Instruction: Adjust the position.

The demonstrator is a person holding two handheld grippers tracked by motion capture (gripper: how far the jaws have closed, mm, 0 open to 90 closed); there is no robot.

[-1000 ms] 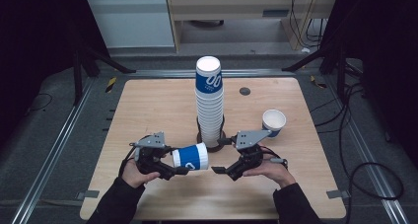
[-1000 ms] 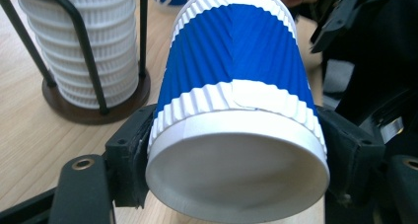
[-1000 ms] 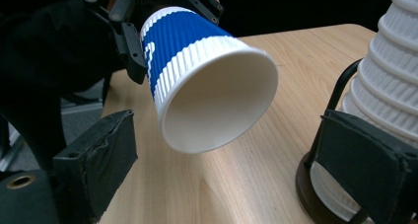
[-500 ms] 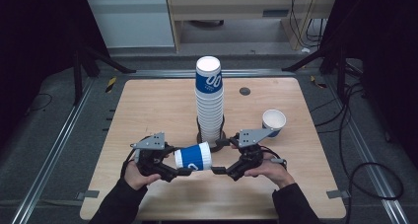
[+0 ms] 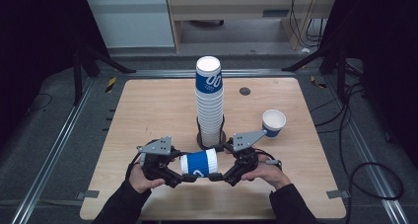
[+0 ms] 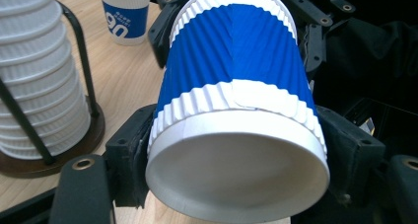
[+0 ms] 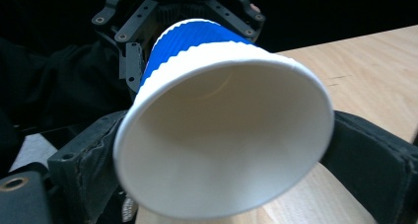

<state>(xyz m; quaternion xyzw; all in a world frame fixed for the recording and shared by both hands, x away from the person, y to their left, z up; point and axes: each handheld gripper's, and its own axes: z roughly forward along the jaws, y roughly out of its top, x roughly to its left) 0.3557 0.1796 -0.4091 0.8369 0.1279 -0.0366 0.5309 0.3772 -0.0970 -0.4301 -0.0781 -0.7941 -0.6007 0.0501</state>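
Observation:
A blue and white ribbed paper cup [image 5: 198, 163] lies on its side just above the table's front, held between both grippers. My left gripper [image 5: 181, 178] is shut on its base end; in the left gripper view the jaws press both sides of the cup [image 6: 236, 86] near its recessed bottom. My right gripper [image 5: 218, 177] is shut on the mouth end. The right gripper view looks into the open cup [image 7: 222, 135], with a jaw against each side of its rim. The two grippers face each other.
A tall stack of the same cups [image 5: 209, 100] stands in a black wire holder [image 5: 211, 140] just behind the grippers. One upright cup [image 5: 273, 123] sits to the right. A small dark disc [image 5: 244, 91] lies farther back on the wooden table [image 5: 148, 105].
The right gripper has moved in from the right and closed on the cup's mouth end. The cup has shifted slightly right and down with the left gripper.

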